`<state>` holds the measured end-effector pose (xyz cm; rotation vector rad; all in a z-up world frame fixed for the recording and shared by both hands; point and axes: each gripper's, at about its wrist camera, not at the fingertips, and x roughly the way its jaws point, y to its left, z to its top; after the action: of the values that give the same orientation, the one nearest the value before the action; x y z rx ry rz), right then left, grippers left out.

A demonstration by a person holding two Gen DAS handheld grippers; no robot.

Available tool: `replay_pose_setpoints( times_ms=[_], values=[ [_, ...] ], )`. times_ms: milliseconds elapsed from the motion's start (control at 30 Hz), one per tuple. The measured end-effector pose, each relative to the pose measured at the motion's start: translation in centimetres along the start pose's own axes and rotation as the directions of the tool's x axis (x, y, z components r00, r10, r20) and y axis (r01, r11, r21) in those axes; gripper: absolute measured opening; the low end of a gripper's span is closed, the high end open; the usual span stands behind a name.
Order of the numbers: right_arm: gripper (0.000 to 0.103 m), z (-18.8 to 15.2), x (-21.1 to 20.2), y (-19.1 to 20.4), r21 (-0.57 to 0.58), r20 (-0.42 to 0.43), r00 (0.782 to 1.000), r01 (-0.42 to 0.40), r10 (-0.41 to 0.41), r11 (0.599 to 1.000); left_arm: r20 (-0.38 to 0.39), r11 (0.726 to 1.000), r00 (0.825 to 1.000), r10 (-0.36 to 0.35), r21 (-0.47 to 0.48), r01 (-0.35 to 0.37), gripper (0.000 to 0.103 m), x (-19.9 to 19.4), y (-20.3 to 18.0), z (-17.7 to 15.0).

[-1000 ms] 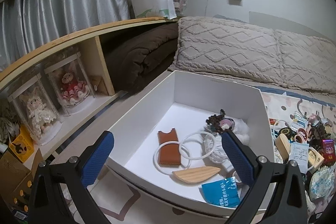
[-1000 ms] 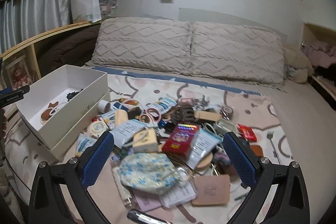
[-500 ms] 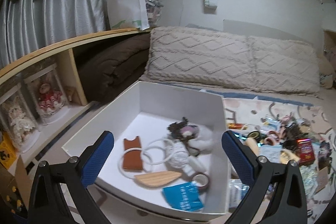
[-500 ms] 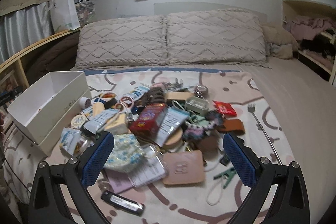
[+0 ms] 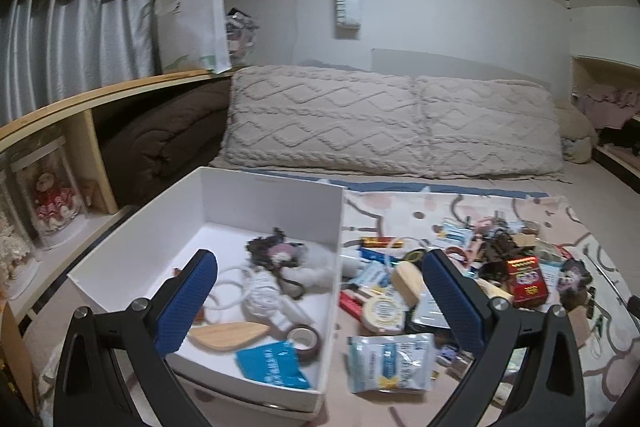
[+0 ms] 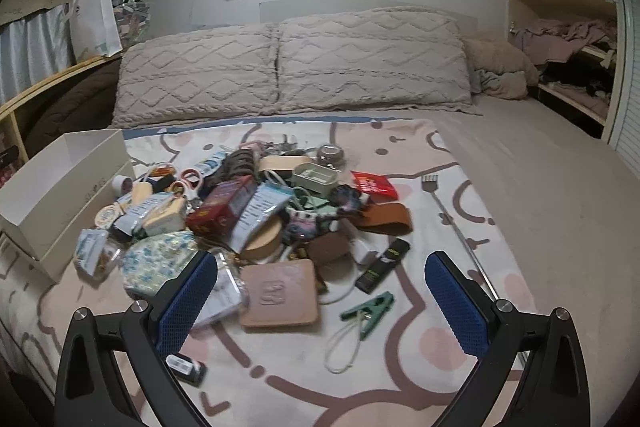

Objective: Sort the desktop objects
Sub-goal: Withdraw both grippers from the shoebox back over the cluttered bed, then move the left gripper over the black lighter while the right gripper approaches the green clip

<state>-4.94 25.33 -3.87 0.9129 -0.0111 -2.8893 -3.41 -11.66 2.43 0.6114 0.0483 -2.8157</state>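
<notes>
White box (image 5: pixel 272 203), left-centre of frame — holds wooden leaf piece (image 5: pixel 226 335), tape roll (image 5: pixel 304 337), blue packet (image 5: pixel 272 365). Clutter pile (image 6: pixel 256 211) just right of it. Left gripper (image 5: pixel 320 301) and right gripper (image 6: pixel 320 301) — jaws apart, empty. Bare bedsheet (image 6: pixel 560 207) right of frame.

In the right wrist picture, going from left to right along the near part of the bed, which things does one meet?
White box → floral pouch → pink square pad → green clip → metal back scratcher.

bare blanket (image 6: pixel 420 359) right of the heaped clutter (image 6: pixel 248 211); box wall (image 6: pixel 76 203) at its left
</notes>
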Motion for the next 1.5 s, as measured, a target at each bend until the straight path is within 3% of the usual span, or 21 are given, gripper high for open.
replay_pose_setpoints(
  times_ms=[500,667,867,1367,1500],
  values=[
    [0.103,-0.8,0.1,-2.2,0.046,0.006,1.000,0.011,-0.011,0.999,0.009,0.987,0.988,-0.156,0.030,0.156,0.103,-1.4,-5.0,-2.4],
    [0.103,-1.0,0.3,-2.6,0.055,-0.001,1.000,0.012,-0.012,0.998,-0.031,0.976,0.976,-0.217,0.010,0.217,0.103,-1.1,-6.0,-3.8],
    [0.103,-1.5,0.9,-2.8,0.052,-0.016,0.999,0.032,-0.031,0.998,-0.093,0.964,0.962,-0.257,0.052,0.262,0.103,-0.5,-8.5,-5.7],
    [0.103,-3.9,4.0,-3.5,0.019,-0.148,0.984,0.102,-0.098,0.995,-0.289,0.904,0.869,-0.402,0.023,0.426,0.103,0.1,-14.1,-9.8],
    [0.103,-4.4,4.6,-3.7,0.032,-0.196,0.978,0.077,-0.069,0.997,-0.329,0.890,0.842,-0.428,0.011,0.456,0.103,0.2,-15.5,-10.7]
  ],
)
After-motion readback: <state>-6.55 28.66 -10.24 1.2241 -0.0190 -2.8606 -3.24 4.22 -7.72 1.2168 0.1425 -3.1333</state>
